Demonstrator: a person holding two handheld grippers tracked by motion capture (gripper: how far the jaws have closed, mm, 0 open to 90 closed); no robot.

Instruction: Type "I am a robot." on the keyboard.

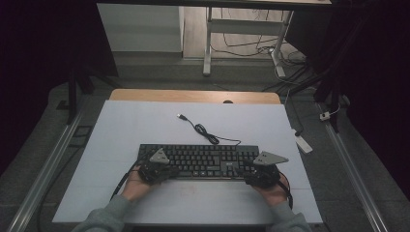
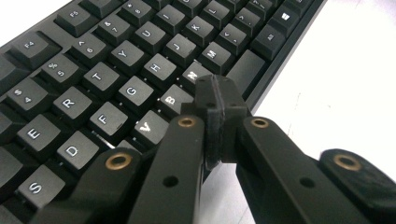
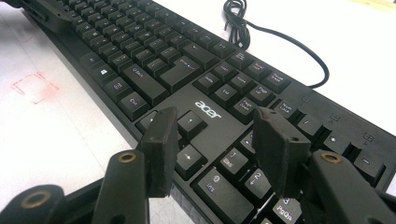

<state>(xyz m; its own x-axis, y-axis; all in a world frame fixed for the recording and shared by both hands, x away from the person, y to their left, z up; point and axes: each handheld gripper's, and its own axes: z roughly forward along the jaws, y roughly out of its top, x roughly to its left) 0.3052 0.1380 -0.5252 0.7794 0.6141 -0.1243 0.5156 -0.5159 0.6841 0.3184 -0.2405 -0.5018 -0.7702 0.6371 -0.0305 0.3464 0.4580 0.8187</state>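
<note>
A black Acer keyboard (image 1: 203, 159) lies across the white table top (image 1: 145, 125), and its cable (image 1: 203, 130) curls away to a loose USB plug (image 1: 181, 116). My left gripper (image 1: 169, 170) is at the keyboard's front left, shut with nothing between its pads. In the left gripper view its closed tips (image 2: 219, 88) sit just over the front edge, by the B and N keys (image 2: 194, 74). My right gripper (image 1: 251, 170) is at the front right, open. Its jaws (image 3: 215, 116) stand apart above the arrow keys (image 3: 189, 123) and number pad, holding nothing.
A faint red square mark (image 3: 35, 86) is drawn on the table in front of the keyboard. The wooden desk edge (image 1: 193, 95) runs along the far side. A white power strip (image 1: 303, 143) lies on the floor to the right, and metal rails flank the table.
</note>
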